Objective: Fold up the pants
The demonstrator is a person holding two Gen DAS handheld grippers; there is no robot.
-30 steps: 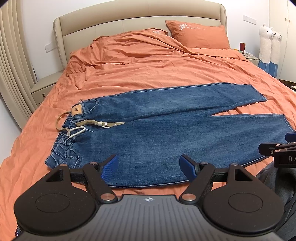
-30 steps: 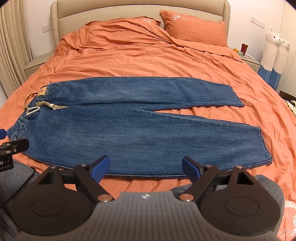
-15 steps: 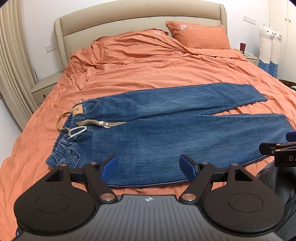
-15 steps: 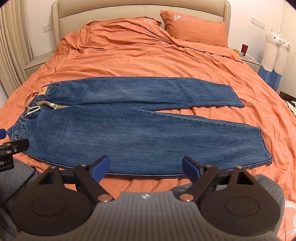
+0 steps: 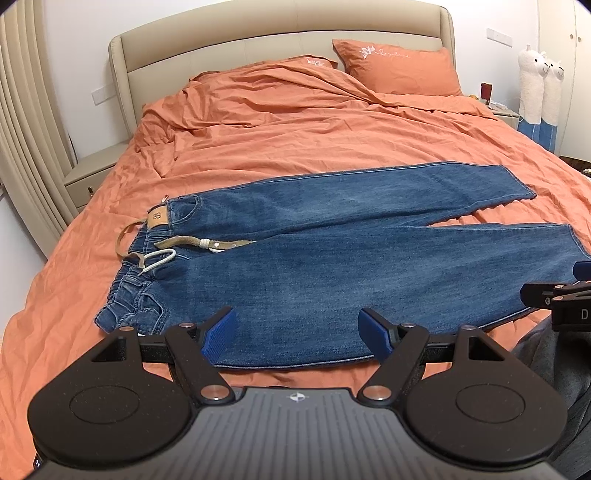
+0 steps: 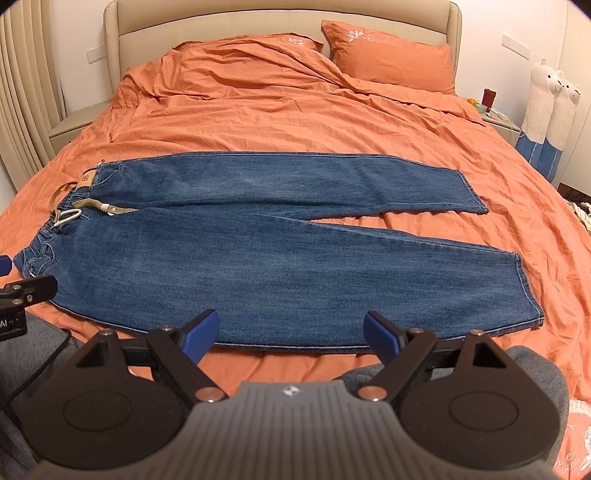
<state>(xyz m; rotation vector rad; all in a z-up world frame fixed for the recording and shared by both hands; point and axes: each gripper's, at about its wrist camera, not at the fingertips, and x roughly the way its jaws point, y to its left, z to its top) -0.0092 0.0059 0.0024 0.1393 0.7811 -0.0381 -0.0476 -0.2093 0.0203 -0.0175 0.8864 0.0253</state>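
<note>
Blue jeans (image 5: 314, 266) (image 6: 258, 258) lie flat across the orange bed, waistband at the left with a tan belt (image 5: 192, 242) and white drawstring (image 5: 159, 258), both legs stretched out to the right. My left gripper (image 5: 298, 334) hovers open over the near edge of the jeans, close to the waist end. My right gripper (image 6: 291, 336) is open above the near hem edge of the closer leg. Neither holds anything. In the left wrist view the right gripper's tip (image 5: 554, 295) shows at the right edge.
The bed's orange duvet (image 6: 295, 110) is rumpled toward the headboard (image 6: 280, 18), with pillows (image 6: 391, 59) there. Nightstands (image 5: 92, 177) flank the bed. Two plush alpacas (image 6: 550, 107) stand at the right wall. Grey-clad knees (image 6: 535, 373) of a person sit below the grippers.
</note>
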